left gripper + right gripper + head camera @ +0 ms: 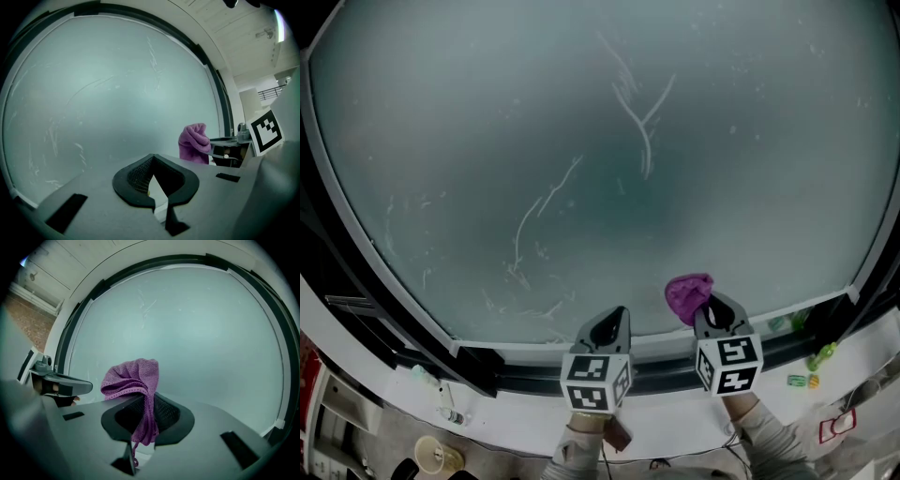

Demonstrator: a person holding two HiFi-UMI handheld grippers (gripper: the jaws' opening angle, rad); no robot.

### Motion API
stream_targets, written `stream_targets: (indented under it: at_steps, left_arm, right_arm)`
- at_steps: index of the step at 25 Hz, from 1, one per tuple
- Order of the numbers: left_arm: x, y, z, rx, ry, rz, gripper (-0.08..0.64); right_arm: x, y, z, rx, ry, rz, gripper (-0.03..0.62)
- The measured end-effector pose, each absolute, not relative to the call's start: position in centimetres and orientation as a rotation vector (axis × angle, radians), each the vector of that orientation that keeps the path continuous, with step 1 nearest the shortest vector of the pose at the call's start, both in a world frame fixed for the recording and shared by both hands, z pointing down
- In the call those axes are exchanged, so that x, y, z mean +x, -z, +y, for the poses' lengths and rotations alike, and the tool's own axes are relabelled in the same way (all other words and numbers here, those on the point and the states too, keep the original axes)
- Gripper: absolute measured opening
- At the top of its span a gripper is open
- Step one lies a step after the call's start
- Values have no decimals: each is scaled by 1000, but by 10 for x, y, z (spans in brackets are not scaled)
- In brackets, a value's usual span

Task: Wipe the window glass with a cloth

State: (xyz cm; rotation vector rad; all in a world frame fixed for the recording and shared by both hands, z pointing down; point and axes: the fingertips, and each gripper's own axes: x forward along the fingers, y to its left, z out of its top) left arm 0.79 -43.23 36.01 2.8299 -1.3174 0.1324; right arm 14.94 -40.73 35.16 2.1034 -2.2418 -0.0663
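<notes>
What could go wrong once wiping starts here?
1. The right gripper pinches only a narrow fold of the purple cloth; rubbing on the window glass could drag it out.
2. The cloth is a small wad just past the jaws, so the hard tips might scrape the glass.
3. The streaks sit far up the pane from the cloth, so they could be missed.

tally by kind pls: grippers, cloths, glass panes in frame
grippers: 2 (left gripper, right gripper)
purple cloth: 1, clamped in the right gripper's jaws
window glass: 1 pane
total: 4
</notes>
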Motion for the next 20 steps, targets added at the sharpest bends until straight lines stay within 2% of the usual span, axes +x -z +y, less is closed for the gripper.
stream_targets:
  at_steps: [20]
  left_arm:
    - [-43,-380,-323,2764,-64,-1367,5]
  right_arm:
    - [84,-373,-288,1982,9,-2375,48]
